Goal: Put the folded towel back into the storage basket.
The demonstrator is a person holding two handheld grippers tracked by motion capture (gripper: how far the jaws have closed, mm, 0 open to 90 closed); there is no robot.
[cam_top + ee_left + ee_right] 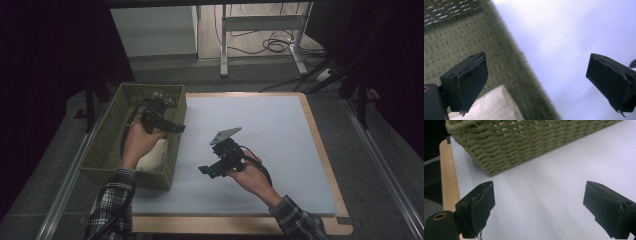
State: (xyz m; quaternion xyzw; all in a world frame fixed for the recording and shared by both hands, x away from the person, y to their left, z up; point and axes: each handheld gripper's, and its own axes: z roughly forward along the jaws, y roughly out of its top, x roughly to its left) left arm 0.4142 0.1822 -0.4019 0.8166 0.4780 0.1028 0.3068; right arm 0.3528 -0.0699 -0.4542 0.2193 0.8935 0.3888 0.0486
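- Looking down from the high view, I see a green woven basket (107,145) at the left edge of a pale blue mat (270,130), with a cream cloth bundle (152,155) lying inside it near its front right corner
- The mat sits on a wooden board (325,150); past its far edge there is a white desk frame (260,30) and loose cables (272,45) on the floor
- My left gripper (172,127) hangs over the basket's right wall, just above the bundle, pointing right toward the mat; the left hand (139,142) comes in over the basket with a plaid sleeve (112,200) behind it
- In the left gripper view the jaws stand wide apart with nothing between them; the bundle (491,105) shows low beside the left jaw, the basket wall (506,65) running between the two jaws
- My right gripper (205,170) hovers over bare mat, well clear of the basket, pointing left toward it; the right hand (250,175) holds it level
- In the right gripper view its jaws also gape wide and empty, with the basket's side (524,142) ahead and nothing in the way
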